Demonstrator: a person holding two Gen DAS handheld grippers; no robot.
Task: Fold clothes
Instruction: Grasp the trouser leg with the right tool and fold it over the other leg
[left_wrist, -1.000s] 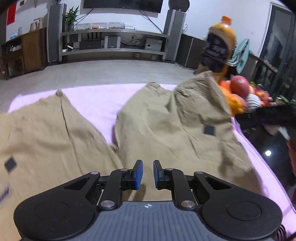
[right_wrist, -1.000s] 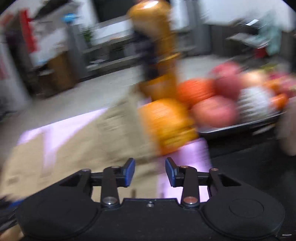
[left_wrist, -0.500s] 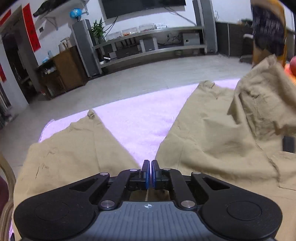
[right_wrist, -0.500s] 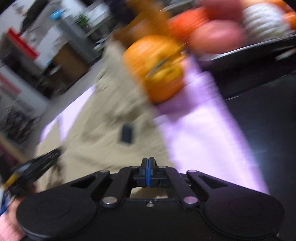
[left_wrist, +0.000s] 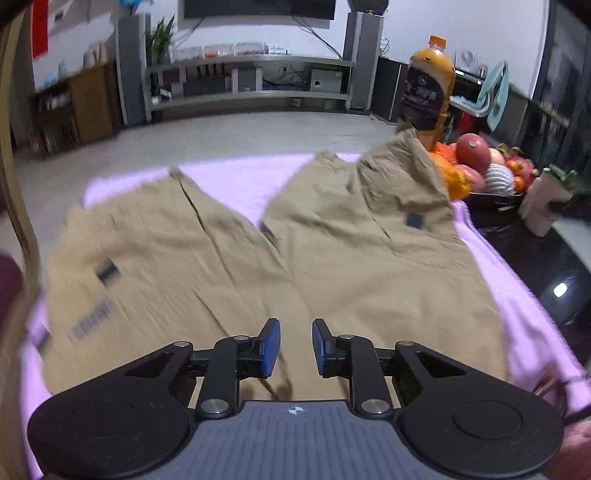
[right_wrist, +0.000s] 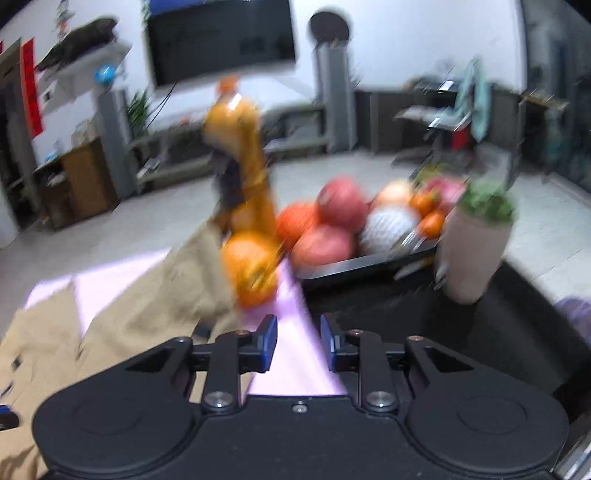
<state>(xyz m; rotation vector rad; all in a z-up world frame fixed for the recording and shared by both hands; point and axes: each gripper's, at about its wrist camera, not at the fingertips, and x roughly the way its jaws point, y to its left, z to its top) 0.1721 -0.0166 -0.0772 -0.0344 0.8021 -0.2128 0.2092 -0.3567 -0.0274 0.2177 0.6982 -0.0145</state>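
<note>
Pink cloth (left_wrist: 236, 181): khaki trousers (left_wrist: 332, 258), legs pointing away.

An orange drink bottle (left_wrist: 430, 88) stands beside a fruit tray (right_wrist: 354, 262) and a paper cup (right_wrist: 472, 254).

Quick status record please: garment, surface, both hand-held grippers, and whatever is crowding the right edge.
garment: khaki trousers, spread flat, legs apart, far right leg end rumpled up by the bottle
surface: lilac cloth under the trousers
left hand-held gripper: jaws just opening, nothing between them, above the trousers
right hand-held gripper: jaws just opening, empty, over the lilac cloth's edge
right edge clutter: orange drink bottle, fruit tray, potted plant
fold: not yet started
</note>
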